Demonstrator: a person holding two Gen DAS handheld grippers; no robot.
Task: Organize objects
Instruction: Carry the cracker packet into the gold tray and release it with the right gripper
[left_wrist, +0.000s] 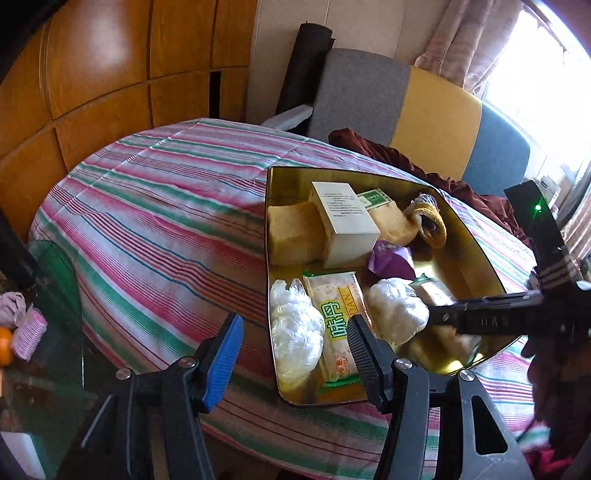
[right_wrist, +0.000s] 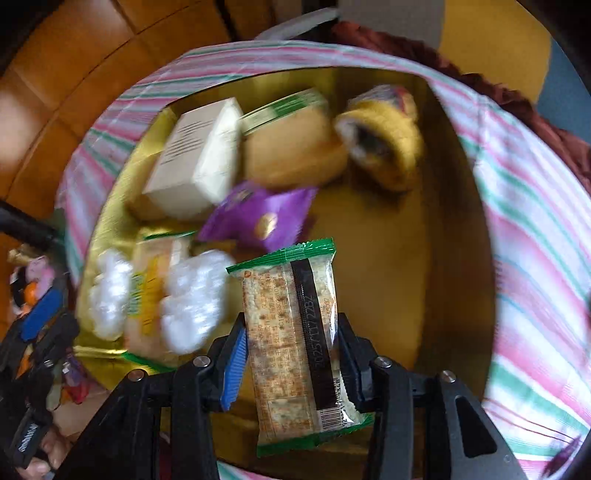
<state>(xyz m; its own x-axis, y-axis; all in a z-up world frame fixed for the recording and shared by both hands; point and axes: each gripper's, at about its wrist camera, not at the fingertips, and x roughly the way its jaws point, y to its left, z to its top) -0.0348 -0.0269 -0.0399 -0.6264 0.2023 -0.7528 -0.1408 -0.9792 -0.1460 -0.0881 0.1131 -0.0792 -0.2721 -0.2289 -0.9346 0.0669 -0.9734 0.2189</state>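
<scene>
A gold tray (left_wrist: 454, 258) sits on the striped cloth, its bare floor (right_wrist: 369, 240) showing in the right wrist view. In it lie a white box (left_wrist: 343, 225), a purple packet (left_wrist: 391, 258), a yellow knitted piece (left_wrist: 428, 221), two white plastic bundles (left_wrist: 295, 328) and a cracker packet with green letters (left_wrist: 340, 321). My left gripper (left_wrist: 293, 354) hovers open at the tray's near left corner, nothing between its pads. My right gripper (right_wrist: 291, 354) is shut on a green-edged cracker packet (right_wrist: 291, 332), held above the tray. It reaches in, blurred, from the right (left_wrist: 443, 314).
The striped cloth (left_wrist: 166, 206) covers a round table. A glass table (left_wrist: 55, 295) at the left holds an orange (left_wrist: 4, 347) and a pink packet (left_wrist: 29, 332). Behind the tray are a maroon cloth (left_wrist: 388, 151), a grey, yellow and blue chair (left_wrist: 424, 107) and wooden cabinets (left_wrist: 110, 66).
</scene>
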